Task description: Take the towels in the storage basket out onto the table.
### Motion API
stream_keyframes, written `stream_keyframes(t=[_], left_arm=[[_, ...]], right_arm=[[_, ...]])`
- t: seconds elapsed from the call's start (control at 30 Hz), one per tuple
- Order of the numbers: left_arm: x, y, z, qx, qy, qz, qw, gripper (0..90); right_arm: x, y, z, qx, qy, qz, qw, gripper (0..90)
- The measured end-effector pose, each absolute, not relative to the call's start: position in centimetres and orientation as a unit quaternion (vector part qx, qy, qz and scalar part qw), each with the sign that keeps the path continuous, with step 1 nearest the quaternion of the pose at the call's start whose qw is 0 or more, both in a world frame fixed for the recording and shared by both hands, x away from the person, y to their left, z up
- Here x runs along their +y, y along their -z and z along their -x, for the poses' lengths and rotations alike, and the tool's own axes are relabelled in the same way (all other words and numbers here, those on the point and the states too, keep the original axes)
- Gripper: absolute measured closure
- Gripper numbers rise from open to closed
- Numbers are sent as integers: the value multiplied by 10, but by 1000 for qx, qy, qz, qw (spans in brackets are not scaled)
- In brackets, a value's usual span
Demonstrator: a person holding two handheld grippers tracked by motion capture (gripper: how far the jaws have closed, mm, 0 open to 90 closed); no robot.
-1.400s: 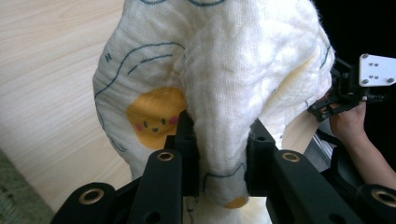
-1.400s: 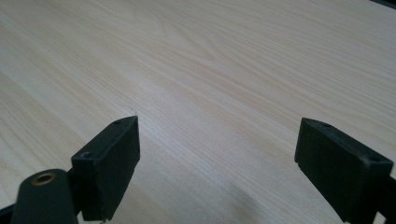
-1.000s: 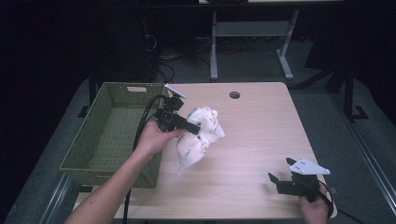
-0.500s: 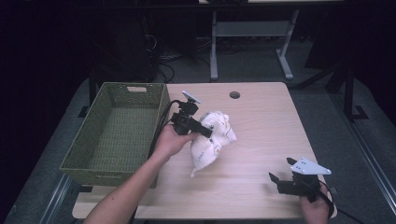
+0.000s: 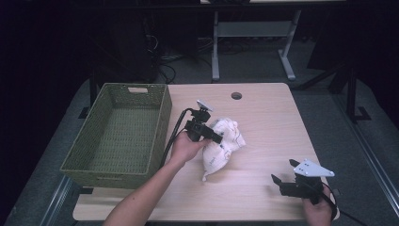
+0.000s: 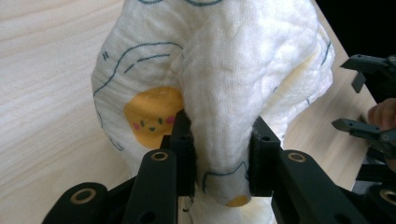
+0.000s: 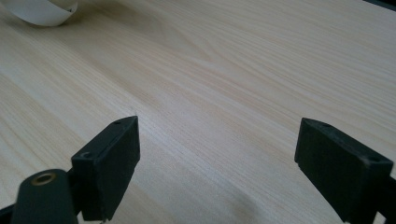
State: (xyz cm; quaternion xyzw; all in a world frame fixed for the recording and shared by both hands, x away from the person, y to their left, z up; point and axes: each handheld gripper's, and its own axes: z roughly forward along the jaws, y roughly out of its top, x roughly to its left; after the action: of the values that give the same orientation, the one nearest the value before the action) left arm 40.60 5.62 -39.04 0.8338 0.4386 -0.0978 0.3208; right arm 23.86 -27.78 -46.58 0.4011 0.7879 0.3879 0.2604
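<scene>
A soft white cloth (image 6: 219, 79) with yellow faces is pinched in a thick fold by the left gripper (image 6: 219, 161), near the middle of the table (image 5: 263, 113), with the green basket (image 5: 113, 132) at its 9 o'clock. It looks light and floppy, so a bunched fold should be grabbed, not a thin edge. The right gripper (image 7: 219, 168) is held wide open and empty over bare wood at the cloth's 4 o'clock.

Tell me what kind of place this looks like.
Probably a lab or recording studio: a bare wooden table amid dark surroundings, loose cables on the floor behind it, and the metal legs of another desk beyond.

White cloth (image 6: 243, 70) (yellow faces, blue lines), green basket (image 5: 115, 132)
</scene>
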Motion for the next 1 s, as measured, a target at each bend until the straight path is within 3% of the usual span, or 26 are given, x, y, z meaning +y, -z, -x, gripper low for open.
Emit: stream_keyframes(t=[0.53, 0.8, 1.0], left_arm=[[35, 422, -413, 454, 87, -831, 310, 646], [31, 420, -410, 449, 97, -823, 335, 486], [34, 416, -409, 445, 84, -825, 338, 445]], right_arm=[[-278, 466, -239, 788, -389, -401, 259, 137], [-278, 466, -240, 788, -388, -402, 257, 137], [-278, 465, -238, 787, -391, -402, 257, 137]])
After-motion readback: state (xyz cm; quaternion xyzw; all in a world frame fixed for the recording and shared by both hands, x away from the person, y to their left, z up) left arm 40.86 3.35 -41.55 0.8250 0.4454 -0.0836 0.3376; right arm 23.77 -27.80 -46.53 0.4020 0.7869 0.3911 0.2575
